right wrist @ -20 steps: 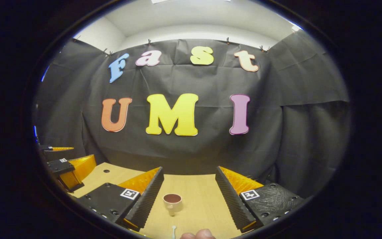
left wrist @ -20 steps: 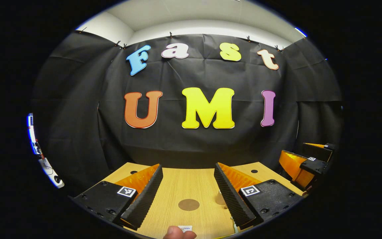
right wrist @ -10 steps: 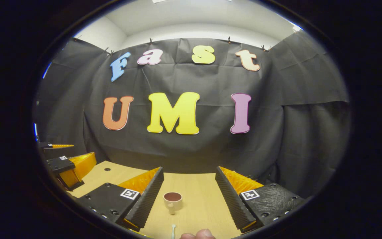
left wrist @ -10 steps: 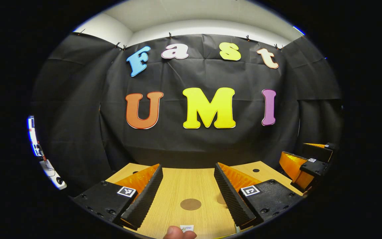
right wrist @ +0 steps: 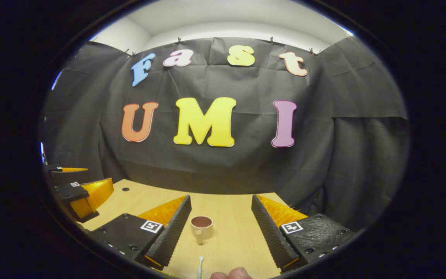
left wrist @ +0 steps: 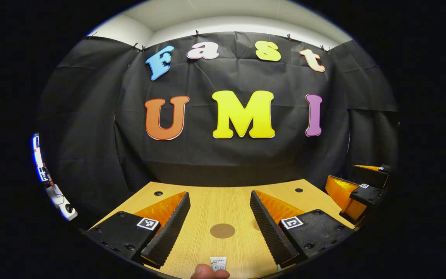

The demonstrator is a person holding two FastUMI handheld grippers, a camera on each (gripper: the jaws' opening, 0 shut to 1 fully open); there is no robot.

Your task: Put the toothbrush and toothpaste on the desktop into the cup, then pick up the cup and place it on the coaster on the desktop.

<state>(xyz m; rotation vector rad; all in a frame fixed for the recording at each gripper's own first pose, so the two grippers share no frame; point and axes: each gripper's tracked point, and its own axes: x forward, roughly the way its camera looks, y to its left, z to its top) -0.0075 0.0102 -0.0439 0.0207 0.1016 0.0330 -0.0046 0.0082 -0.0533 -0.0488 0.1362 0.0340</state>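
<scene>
Desk [left wrist: 207,201] noted bare-topped. Left gripper [left wrist: 220,201] found wide open, empty, above coaster [left wrist: 222,231]; toothpaste [left wrist: 218,262] nearest the camera. Right gripper [right wrist: 221,205] likewise wide open, empty; cup [right wrist: 202,227] upright between fingers, untouched; toothbrush [right wrist: 199,267] nearer.

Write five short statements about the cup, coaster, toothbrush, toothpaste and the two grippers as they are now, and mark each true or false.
1. The cup stands upright on the desktop, ahead of the right gripper. True.
2. The cup already sits on the coaster. False: the coaster lies bare ahead of the left gripper.
3. The toothbrush is inside the cup. False: it lies on the desktop, nearer the camera than the cup.
4. Both grippers are open and hold nothing. True.
5. The toothpaste is clamped in the left gripper. False: it lies on the desktop between the open fingers.
</scene>
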